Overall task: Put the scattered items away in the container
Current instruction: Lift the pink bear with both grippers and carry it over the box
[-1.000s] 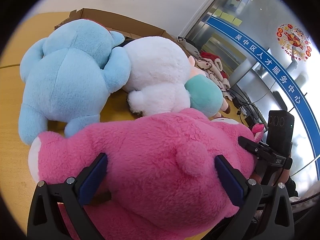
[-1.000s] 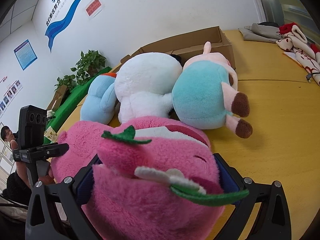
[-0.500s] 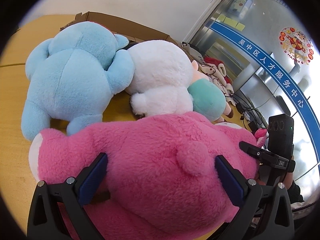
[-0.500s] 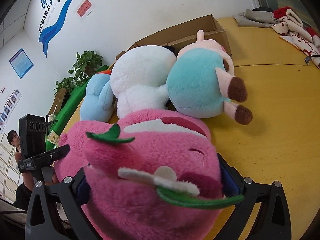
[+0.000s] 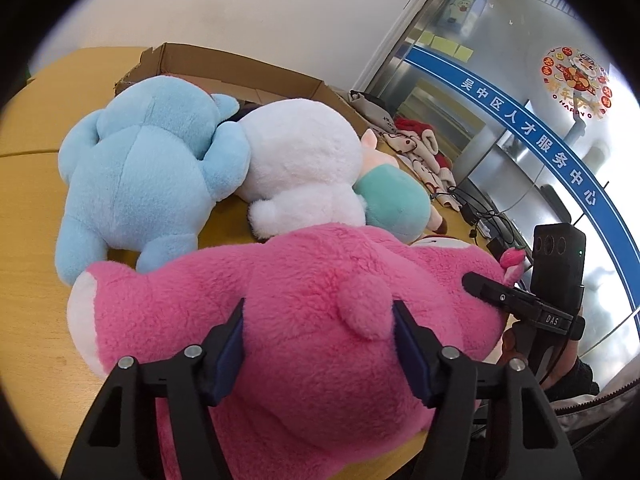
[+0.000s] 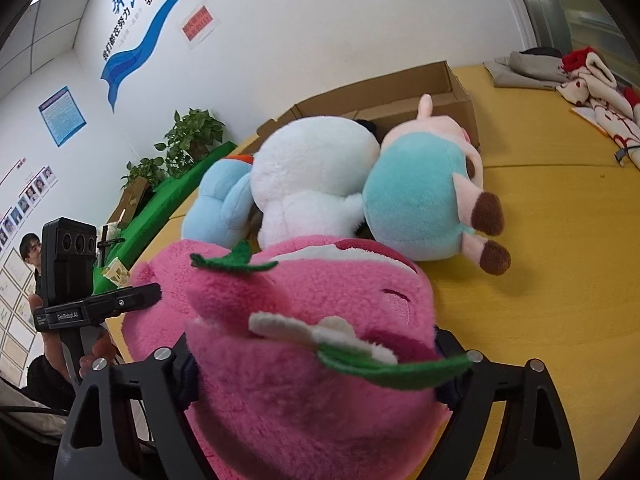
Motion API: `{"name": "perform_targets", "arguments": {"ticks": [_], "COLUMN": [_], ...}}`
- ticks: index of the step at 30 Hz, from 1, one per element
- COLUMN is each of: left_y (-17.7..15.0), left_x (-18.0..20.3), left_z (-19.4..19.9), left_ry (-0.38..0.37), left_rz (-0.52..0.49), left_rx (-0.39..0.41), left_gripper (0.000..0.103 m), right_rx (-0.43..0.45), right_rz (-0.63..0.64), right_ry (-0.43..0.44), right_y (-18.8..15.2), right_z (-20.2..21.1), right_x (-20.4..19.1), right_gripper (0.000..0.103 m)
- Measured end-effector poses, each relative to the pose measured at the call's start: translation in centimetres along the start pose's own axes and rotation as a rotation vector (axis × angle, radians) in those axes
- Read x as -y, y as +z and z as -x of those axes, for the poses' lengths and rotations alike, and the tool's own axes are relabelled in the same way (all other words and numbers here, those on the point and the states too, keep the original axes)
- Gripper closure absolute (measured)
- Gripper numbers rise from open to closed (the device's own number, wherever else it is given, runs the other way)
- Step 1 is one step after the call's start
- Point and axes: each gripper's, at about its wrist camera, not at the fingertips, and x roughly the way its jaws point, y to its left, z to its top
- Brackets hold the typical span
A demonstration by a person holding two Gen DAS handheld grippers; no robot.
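Both tools clamp the pink plush (image 5: pixel 304 320), left tool (image 5: pixel 318 344) pinching its back, right tool (image 6: pixel 316 364) squeezed on its head, two grips since it's bulky, at the near edge of the surface (image 6: pixel 560 280), box (image 5: pixel 240 68) at far edge behind three plushes.

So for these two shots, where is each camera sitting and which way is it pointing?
Left wrist: rides the left gripper, looking along its fingers over the pink plush toward the cardboard box and glass wall; the right gripper's handle shows at right.
Right wrist: rides the right gripper, clamped on the same plush's head, facing the white wall and plants; the left gripper's handle shows at left.
Shared: pink plush, blue plush, white plush, teal plush, box.
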Motion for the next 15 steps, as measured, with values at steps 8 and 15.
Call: {"name": "perform_targets", "arguments": {"ticks": [8,15], "left_y": [0.5,2.9], "left_x": [2.0,2.6], "left_z": [2.8,4.0], "left_ry": [-0.002,0.001], "left_rz": [-0.035,-0.069], "left_rx": [0.054,0.095], "left_gripper": [0.045,0.045], "right_rx": [0.072,0.121], "right_rz": [0.025,0.043], "right_ry": [0.033,0.051], "right_y": [0.9,3.2], "right_z": [2.7,3.8], "right_x": [-1.2,-1.9], "right_gripper": [0.016,0.016]}}
